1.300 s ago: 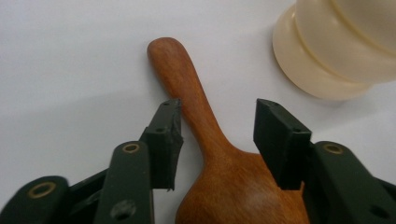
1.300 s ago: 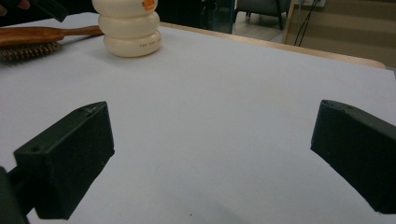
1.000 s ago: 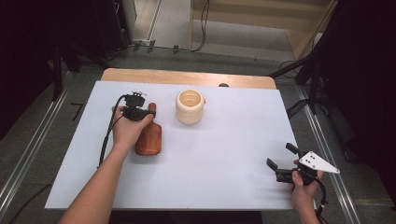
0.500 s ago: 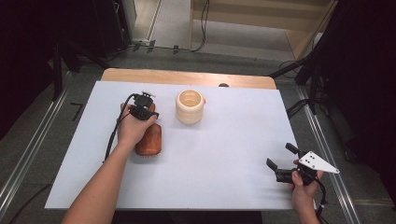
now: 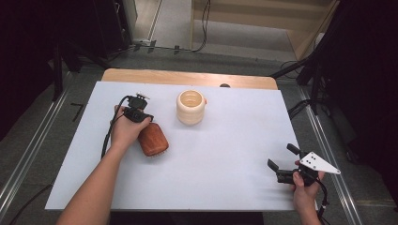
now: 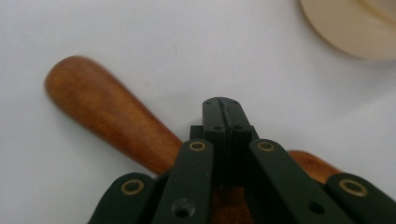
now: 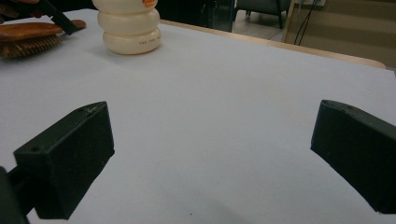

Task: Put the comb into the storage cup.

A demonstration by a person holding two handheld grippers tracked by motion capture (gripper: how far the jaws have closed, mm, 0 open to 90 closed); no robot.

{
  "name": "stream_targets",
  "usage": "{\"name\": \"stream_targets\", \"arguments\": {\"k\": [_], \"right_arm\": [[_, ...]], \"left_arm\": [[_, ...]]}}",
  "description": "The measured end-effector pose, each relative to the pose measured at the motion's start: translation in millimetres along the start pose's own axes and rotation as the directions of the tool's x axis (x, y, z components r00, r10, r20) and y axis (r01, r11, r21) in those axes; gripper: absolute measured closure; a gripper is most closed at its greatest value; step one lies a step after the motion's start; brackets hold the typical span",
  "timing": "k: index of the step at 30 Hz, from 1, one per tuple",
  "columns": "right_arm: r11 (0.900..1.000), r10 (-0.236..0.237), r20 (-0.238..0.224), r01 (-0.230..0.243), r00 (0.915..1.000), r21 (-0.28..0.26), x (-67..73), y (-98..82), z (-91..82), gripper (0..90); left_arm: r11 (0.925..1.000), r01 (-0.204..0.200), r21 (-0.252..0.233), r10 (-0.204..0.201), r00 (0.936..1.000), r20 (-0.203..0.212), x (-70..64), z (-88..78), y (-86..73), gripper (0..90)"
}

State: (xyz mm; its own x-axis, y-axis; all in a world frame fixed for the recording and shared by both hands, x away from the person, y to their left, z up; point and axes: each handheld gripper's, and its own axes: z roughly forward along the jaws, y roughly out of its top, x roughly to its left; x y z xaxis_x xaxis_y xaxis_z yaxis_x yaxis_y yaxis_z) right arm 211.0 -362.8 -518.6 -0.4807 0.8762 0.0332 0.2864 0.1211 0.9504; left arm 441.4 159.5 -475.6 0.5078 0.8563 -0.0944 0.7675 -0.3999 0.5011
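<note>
A: Left gripper, what's the state?

B: My jaws are clenched, pads pressed flat together, nothing between them. They were closing in the last moment. I'm right over the wooden hairbrush, tips above its handle where it meets the head.

A: Gripping the brush?

B: No. In my left gripper view the handle runs under the jaws, not between them. Whether the tips touch the wood, can't tell.

A: Where's the brush?

B: On the white table sheet, left half, just left of and nearer than the cream ribbed cup. Bristles down, per the right gripper view.

A: Right gripper?

B: Released, jaws wide apart, nothing in them. Held over the sheet's near right corner, well apart from brush and cup, pointing across the table toward them.
</note>
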Motion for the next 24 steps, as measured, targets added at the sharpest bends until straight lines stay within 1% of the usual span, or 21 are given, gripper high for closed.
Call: {"name": "stream_targets", "arguments": {"k": [1,6,9,11,14,17,19,24], "right_arm": [[1.000,0.000,0.000,0.000,1.0000,0.000,0.0,0.0,0.0,0.0],[1.000,-0.004,-0.001,0.004,1.0000,0.000,0.0,0.0,0.4,0.0],[1.000,-0.005,0.000,0.005,1.0000,0.001,0.1,0.0,0.4,0.0],[1.000,-0.006,-0.001,0.006,1.0000,0.002,0.2,0.0,0.6,0.0],[1.000,-0.008,-0.002,0.008,1.0000,0.002,0.3,0.1,0.7,0.0],[1.000,-0.007,-0.002,0.007,1.0000,0.005,0.6,0.1,0.7,0.0],[1.000,-0.007,-0.002,0.007,1.0000,0.006,0.7,0.1,0.8,0.0],[1.000,-0.006,0.001,0.006,1.0000,0.007,1.1,0.2,1.0,0.0]], "left_arm": [[1.0000,-0.004,0.006,0.004,1.0000,0.000,1.8,-1.3,-1.6,90.0],[1.0000,0.006,0.006,-0.006,1.0000,-0.005,11.1,-10.1,-12.0,90.0],[0.9998,0.020,0.000,-0.020,0.9998,-0.010,18.6,-16.2,-21.4,90.0],[0.9996,0.029,0.001,-0.029,0.9995,-0.006,23.5,-19.4,-28.7,90.0],[0.9995,0.032,0.007,-0.032,0.9995,-0.001,28.5,-24.2,-39.4,90.0],[0.9995,0.032,0.003,-0.032,0.9994,0.013,30.2,-29.6,-50.6,90.0],[0.9998,0.020,0.006,-0.020,0.9997,0.011,29.2,-32.9,-58.3,90.0],[1.0000,0.008,-0.005,-0.008,0.9997,0.024,25.7,-42.5,-76.4,90.0]]}}
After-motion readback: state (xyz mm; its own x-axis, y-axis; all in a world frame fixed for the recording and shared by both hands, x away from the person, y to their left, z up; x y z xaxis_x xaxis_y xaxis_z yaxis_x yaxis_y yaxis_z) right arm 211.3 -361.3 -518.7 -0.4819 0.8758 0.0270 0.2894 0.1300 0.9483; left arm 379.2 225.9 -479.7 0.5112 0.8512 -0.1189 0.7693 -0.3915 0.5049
